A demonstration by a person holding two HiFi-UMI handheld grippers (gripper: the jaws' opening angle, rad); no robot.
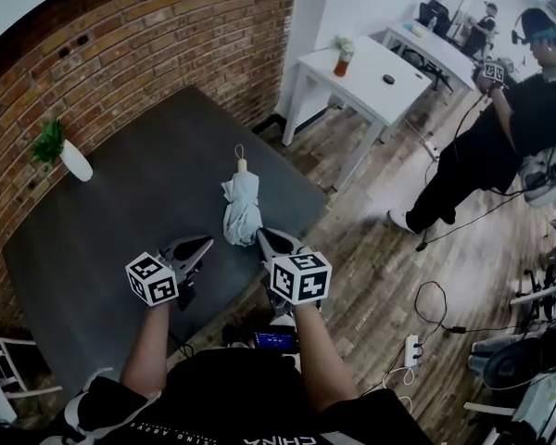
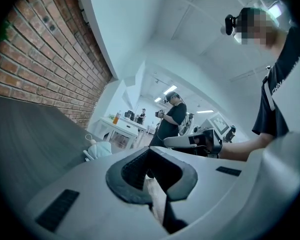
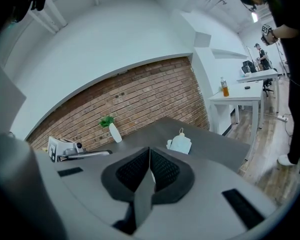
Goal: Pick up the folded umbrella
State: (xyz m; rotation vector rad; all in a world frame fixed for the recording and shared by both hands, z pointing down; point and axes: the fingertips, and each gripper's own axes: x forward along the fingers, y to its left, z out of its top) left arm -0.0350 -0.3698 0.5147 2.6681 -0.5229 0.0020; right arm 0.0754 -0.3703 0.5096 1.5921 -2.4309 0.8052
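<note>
**Not picked up yet**

The pale folded umbrella (image 1: 242,207) is laid flat on the dark worktop (image 1: 120,221). The right gripper (image 1: 263,236) is held just beside it, the left gripper (image 1: 201,244) near it. Both pairs of jaws are shut and empty.
</note>
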